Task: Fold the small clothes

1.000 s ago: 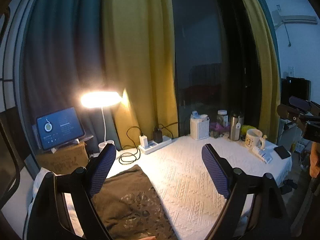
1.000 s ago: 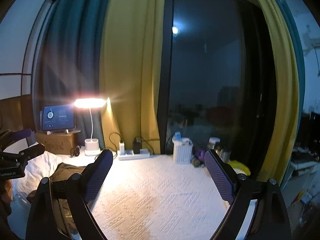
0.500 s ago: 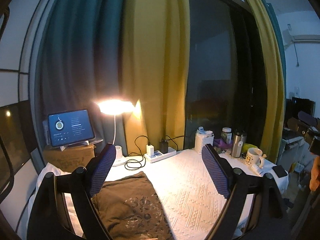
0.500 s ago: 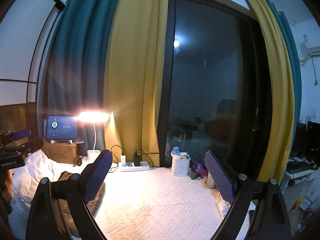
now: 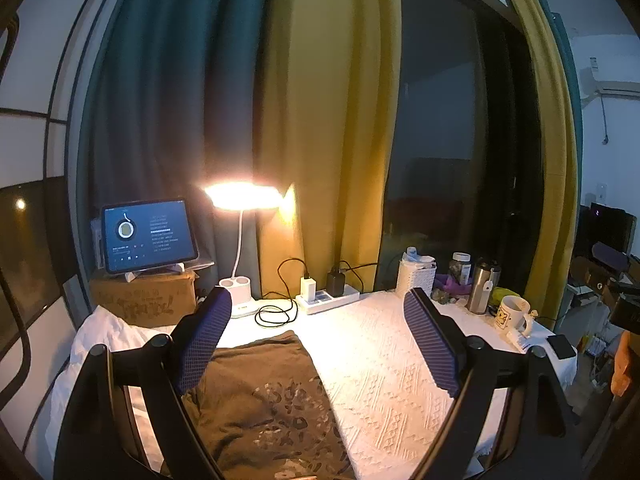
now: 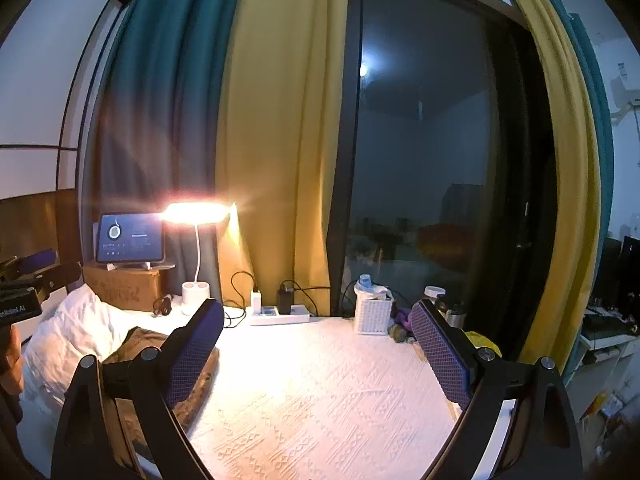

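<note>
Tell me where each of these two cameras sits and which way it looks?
Left wrist: on the left hand-held gripper, jaws open, looking nearly level over the brown garment toward the curtains; the right hand-held gripper shows at the right edge.
Right wrist: on the right hand-held gripper, jaws open, facing the dark window; the left one shows at the left edge.
Shared: lamp, tablet, power strip, white bedspread.

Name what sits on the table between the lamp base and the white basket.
In the left wrist view, a coiled black cable and a white power strip with two chargers lie between the lamp base and white basket.
</note>
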A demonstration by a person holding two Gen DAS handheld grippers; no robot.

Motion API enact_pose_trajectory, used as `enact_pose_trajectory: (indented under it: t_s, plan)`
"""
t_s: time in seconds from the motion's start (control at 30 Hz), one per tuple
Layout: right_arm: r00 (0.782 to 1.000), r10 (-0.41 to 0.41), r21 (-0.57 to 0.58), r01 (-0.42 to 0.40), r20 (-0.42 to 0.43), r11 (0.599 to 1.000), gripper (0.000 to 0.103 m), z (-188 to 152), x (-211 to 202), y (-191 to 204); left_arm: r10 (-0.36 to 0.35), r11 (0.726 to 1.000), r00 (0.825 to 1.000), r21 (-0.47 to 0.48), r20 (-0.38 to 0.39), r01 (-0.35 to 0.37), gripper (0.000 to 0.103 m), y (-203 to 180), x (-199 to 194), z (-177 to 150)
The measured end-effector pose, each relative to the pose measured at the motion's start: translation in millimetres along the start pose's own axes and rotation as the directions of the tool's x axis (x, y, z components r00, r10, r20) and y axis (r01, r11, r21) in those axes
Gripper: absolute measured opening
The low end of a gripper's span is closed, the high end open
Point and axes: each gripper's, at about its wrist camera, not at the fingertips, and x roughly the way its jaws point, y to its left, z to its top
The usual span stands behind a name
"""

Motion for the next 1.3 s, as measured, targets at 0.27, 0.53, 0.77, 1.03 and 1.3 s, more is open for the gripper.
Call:
enact_pose_trajectory:
  t_s: [0.27, 0.53, 0.77, 1.03, 1.3]
  plan:
    - [1.0, 0.006, -0.006, -0.006, -0.007, 1.0, 0.095, -1.1, 2.7, 2.2, 0.004, 1.0, 1.0, -0.002, -0.001, -0.004, 0.088, 0.5, -0.5, -1.0]
    - [1.0, 0.007, -0.006, -0.007, -0.007, 1.0, 0.095, -1.6, 2.2, 1.8, 0.005, 1.0, 1.0, 0.0, -0.001, -0.005, 0.088, 0.9, -0.8, -1.1]
    - [1.0, 0.006, -0.005, -0.006, -0.007, 1.0, 0.095, -1.5, 2.2, 2.2, 0.006, 1.0, 1.0, -0.001, 0.001, -0.006, 0.088, 0.9, -1.3, -1.0]
    - [1.0, 0.006, -0.006, -0.006, -0.008, 1.0, 0.096, -1.3, 2.3, 2.2, 0.007, 1.0, 1.0, -0.001, 0.001, -0.007, 0.088, 0.0, -1.3, -1.1]
    - [1.0, 0.006, -0.006, -0.006, -0.008, 1.0, 0.096, -1.1, 2.3, 2.7, 0.006, 1.0, 1.0, 0.0, 0.001, -0.006, 0.088, -0.1, -1.5, -1.1]
